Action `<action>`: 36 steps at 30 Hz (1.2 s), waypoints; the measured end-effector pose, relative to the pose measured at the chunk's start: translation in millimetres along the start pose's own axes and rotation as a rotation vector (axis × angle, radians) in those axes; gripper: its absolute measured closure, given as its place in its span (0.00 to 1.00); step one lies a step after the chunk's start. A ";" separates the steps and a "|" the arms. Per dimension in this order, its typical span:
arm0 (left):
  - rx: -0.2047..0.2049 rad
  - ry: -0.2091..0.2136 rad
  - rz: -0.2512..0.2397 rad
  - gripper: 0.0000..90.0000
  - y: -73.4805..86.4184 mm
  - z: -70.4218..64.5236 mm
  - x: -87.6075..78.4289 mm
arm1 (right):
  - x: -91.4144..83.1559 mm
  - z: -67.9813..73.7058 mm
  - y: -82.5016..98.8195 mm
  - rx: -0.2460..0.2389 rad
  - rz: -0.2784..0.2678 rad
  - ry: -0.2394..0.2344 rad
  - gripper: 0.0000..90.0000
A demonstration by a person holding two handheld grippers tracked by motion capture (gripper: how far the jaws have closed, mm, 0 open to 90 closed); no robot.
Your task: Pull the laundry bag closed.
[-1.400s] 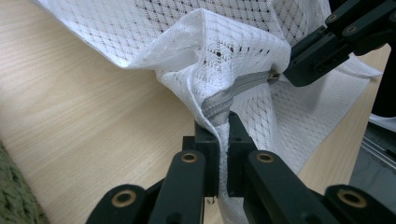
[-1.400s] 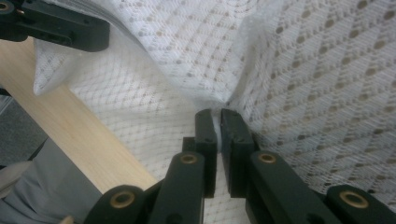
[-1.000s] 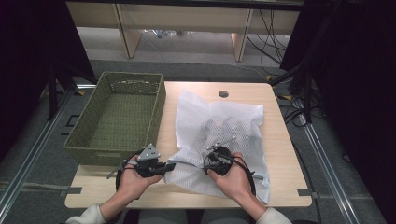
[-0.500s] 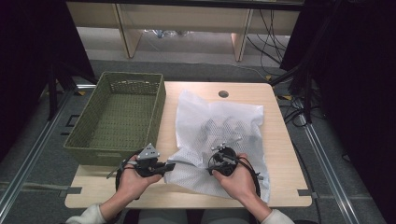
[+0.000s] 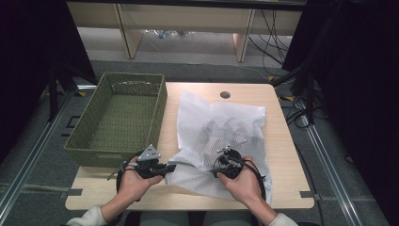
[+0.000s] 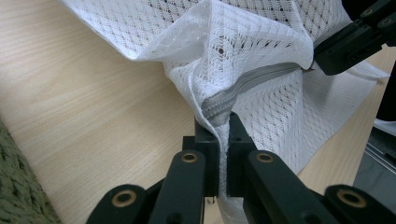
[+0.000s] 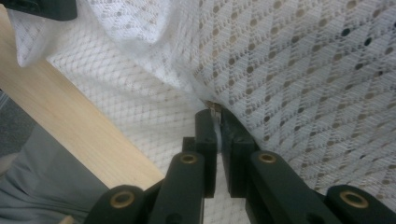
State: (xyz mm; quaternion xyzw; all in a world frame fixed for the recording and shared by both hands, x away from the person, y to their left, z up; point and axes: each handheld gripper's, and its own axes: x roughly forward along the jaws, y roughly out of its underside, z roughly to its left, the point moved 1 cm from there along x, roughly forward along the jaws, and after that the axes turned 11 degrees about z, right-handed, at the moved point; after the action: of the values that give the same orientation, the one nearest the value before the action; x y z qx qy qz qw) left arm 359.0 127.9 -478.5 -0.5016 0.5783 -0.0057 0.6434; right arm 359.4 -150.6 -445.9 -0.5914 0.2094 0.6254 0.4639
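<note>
A white mesh laundry bag (image 5: 221,136) is spread over the right half of the wooden table (image 5: 282,188), just beside a green woven basket (image 5: 117,117) that occupies the left half; dark items are seen dimly through the mesh near the middle of the bag, but what they are cannot be told. The near left corner of the bag is drawn up off the table between the two grippers, which are held close to the front edge.

The left gripper (image 6: 223,128) is seen in its own view with the jaws pressed together on the bag's edge; the grey zipper (image 6: 243,91) is pinched at its end, and the tape is seen running away from the jaws toward the other gripper's black jaws at the upper right. In the high view this gripper (image 5: 170,167) is held in the left hand (image 5: 134,181) at the bag's near left corner, pointing to the right.

The right gripper (image 7: 215,121) is shown closed on a small metal piece at the mesh seam, which looks like the zipper pull (image 7: 214,106); the jaws are nearly touching around it, with mesh bunched on both sides. In the high view it (image 5: 221,165) is held by the right hand (image 5: 242,183) over the near part of the bag.
</note>
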 end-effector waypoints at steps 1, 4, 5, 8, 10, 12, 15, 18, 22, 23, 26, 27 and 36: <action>0.002 -0.005 0.003 0.97 0.2 0.4 -0.2 | -0.3 -0.9 0.3 -0.009 -0.001 0.002 0.97; -0.002 0.003 0.003 0.97 0.3 0.6 -0.1 | -1.6 -1.7 1.8 -0.002 -0.003 0.003 0.97; -0.005 0.003 0.000 0.97 0.3 0.1 0.2 | -2.6 -1.1 2.5 0.012 -0.004 0.000 0.97; -0.072 0.012 -0.057 0.97 -0.7 -5.0 4.4 | -4.2 -2.3 4.6 0.011 -0.008 0.010 0.97; -0.072 0.015 -0.059 0.97 -0.7 -4.8 4.9 | -4.9 -3.4 6.7 0.004 -0.007 0.012 0.97; -0.078 0.010 -0.045 0.97 -0.6 -4.4 4.7 | -5.8 -3.6 8.4 0.012 -0.008 0.020 0.97; -0.078 0.015 -0.059 0.97 -1.1 -4.8 5.4 | -7.3 -4.4 10.8 0.019 -0.010 0.020 0.97; -0.073 0.012 -0.054 0.97 -1.0 -4.3 5.2 | -8.6 -4.7 12.8 0.028 -0.009 0.026 0.97; -0.079 0.008 -0.053 0.97 -0.5 -3.4 5.3 | -9.6 -6.6 16.0 0.024 -0.006 0.031 0.97; -0.079 0.010 -0.052 0.97 -0.2 -3.1 5.4 | -10.6 -5.7 16.5 0.052 -0.001 0.020 0.97; -0.084 0.014 -0.050 0.97 0.4 -3.0 5.8 | -12.1 -7.4 19.0 0.058 -0.002 0.025 0.97; -0.083 0.014 -0.050 0.97 0.4 -3.1 6.0 | -12.7 -8.2 20.1 0.048 -0.003 0.036 0.97; -0.082 0.012 -0.043 0.97 0.4 -2.2 7.0 | -17.1 -16.1 26.7 0.068 -0.006 0.053 0.97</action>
State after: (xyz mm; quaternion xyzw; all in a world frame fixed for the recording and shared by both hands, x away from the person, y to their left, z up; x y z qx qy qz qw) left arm 359.4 122.6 -483.6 -0.5398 0.5710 0.0015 0.6185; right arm 343.8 -182.3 -441.0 -0.5924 0.2411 0.6004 0.4801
